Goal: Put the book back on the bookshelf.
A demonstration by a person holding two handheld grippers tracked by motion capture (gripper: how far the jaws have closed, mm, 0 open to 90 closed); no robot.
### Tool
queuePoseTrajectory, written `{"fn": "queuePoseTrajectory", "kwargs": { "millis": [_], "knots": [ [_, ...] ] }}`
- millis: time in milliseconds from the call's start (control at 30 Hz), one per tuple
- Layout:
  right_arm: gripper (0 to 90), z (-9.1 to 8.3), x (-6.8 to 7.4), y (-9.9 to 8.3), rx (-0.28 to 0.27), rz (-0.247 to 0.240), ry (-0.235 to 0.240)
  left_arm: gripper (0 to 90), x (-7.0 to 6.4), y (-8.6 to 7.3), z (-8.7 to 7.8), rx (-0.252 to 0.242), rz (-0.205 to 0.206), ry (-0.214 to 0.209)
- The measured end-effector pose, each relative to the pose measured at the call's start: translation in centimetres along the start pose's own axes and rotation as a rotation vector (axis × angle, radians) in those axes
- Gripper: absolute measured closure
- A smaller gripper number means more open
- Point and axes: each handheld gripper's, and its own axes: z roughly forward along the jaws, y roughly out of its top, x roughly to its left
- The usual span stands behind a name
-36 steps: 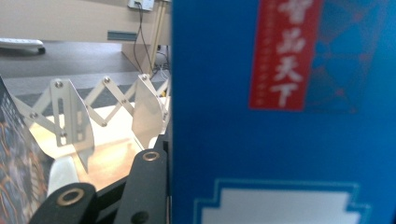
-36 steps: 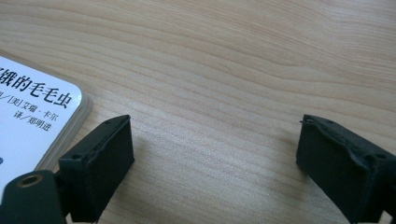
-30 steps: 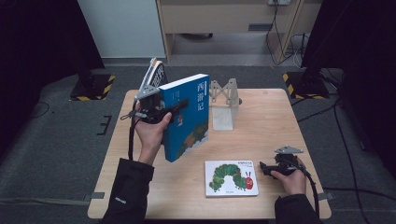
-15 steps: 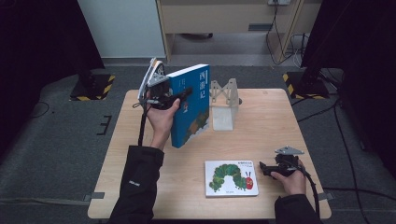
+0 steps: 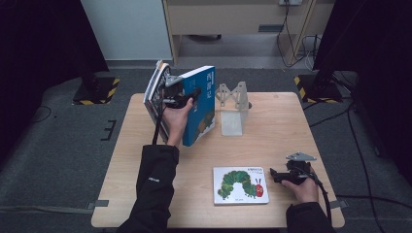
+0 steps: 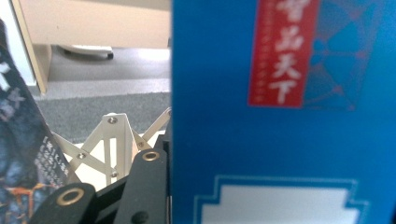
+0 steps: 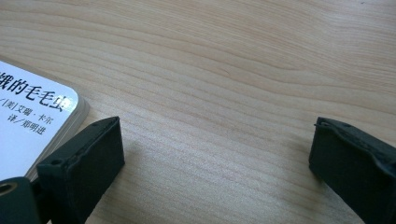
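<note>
Left hand-held gripper (image 5: 187, 95) clamps the tall blue hardcover book (image 5: 201, 104), held upright above the far left part of the pale wooden worktop (image 5: 277, 131), beside a white folding metal stand (image 5: 232, 104). Right hand-held gripper (image 5: 278, 175) rests near the front right corner, jaws wide, just beside the white caterpillar picture book (image 5: 240, 185).

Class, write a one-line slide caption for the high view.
Left gripper lifts blue book near white rack; caterpillar book lies flat.
</note>
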Motion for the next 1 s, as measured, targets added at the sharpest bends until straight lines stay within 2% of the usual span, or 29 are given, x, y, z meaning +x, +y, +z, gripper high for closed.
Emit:
{"fn": "queuePoseTrajectory", "kwargs": {
  "millis": [133, 367, 500, 633, 767, 900, 1000],
  "knots": [
    [3.5, 0.0, 0.0, 0.0, 0.000, 0.000, 0.000, 60.7, 0.1, -0.2, 1.2, 0.014, 0.006, 0.019],
    [3.4, 0.0, 0.0, 0.0, 0.000, 0.000, 0.000, 60.7, 0.5, -0.7, 2.2, 0.002, -0.015, 0.055],
    [3.5, 0.0, 0.0, 0.0, 0.000, 0.000, 0.000, 60.6, 0.3, -1.3, 2.9, 0.008, -0.016, 0.058],
    [3.4, 0.0, 0.0, 0.0, 0.000, 0.000, 0.000, 60.6, -0.2, -1.7, 3.2, 0.009, 0.003, 0.052],
    [3.5, 0.0, 0.0, 0.0, 0.000, 0.000, -0.001, 60.6, -0.2, -2.1, 3.0, -0.002, -0.014, 0.028],
    [3.4, 0.0, 0.0, 0.0, -0.001, 0.000, -0.002, 60.3, -0.7, -2.4, 2.7, 0.012, 0.028, 0.025],
    [3.4, 0.0, 0.0, 0.0, -0.002, 0.000, -0.002, 59.8, -1.6, -2.8, 2.2, 0.032, 0.087, 0.033]
  ]
}}
